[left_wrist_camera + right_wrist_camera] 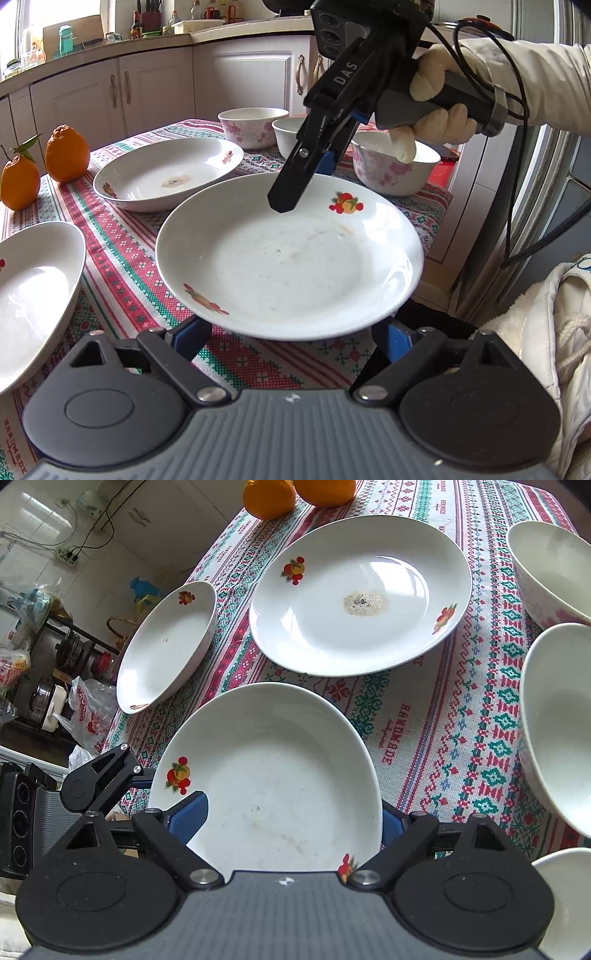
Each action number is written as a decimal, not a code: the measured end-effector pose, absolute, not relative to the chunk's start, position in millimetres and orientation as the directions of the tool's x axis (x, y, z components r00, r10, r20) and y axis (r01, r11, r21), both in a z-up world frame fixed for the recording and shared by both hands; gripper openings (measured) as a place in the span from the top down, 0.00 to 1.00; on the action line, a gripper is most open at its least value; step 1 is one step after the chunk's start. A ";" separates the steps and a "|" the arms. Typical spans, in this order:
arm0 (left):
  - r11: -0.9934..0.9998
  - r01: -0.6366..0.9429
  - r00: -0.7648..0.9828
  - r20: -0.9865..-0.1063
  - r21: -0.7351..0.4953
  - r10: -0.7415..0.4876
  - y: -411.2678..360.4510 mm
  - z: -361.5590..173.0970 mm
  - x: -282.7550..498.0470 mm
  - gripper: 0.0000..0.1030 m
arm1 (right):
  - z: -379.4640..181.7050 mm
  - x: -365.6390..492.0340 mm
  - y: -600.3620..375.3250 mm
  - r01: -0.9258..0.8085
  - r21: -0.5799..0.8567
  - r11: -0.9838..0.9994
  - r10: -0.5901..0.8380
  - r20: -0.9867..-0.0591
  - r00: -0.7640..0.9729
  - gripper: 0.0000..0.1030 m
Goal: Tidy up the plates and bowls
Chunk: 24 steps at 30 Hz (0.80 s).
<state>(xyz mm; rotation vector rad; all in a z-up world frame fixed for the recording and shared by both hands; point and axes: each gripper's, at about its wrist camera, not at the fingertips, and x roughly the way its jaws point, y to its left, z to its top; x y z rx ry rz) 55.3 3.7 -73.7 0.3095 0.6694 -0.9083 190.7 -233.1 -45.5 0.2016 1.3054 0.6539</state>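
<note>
A white plate (288,258) (273,775) with fruit decals and faint smears lies at the table's near corner, between both grippers. My left gripper (291,334) stands wide at its near rim. Its blue pads (192,332) reach under the rim and their tips are hidden. My right gripper (303,184) (291,819), held by a gloved hand (439,110), straddles the far rim with wide jaws. One finger lies over the plate, the other outside the rim. I cannot tell whether the plate rests on the cloth.
A second plate (168,173) (360,594) with a brown residue and a third plate (33,295) (166,646) lie to the left. Three bowls (253,125) (291,136) (395,170) stand behind. Two oranges (66,155) sit far left. The table edge (439,214) drops off on the right.
</note>
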 end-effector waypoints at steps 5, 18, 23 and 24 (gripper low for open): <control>0.590 0.807 0.435 -0.654 -0.020 -0.618 3.9 -73.3 54.9 0.10 | -44.5 187.9 -231.8 -0.342 0.487 0.804 0.552 -0.824 0.125 0.08; 0.616 0.788 0.465 -0.649 -0.006 -0.602 14.1 -64.5 55.7 0.10 | -29.8 189.7 -211.8 -0.404 0.450 0.796 0.546 -0.823 0.159 0.08; 0.637 0.771 0.484 -0.644 -0.007 -0.592 22.5 -57.1 56.8 0.10 | -21.1 194.7 -201.2 -0.431 0.451 0.782 0.559 -0.813 0.164 0.08; 0.642 0.766 0.489 -0.643 -0.007 -0.590 25.0 -55.3 57.1 0.10 | -19.3 195.9 -198.4 -0.438 0.450 0.778 0.562 -0.811 0.165 0.08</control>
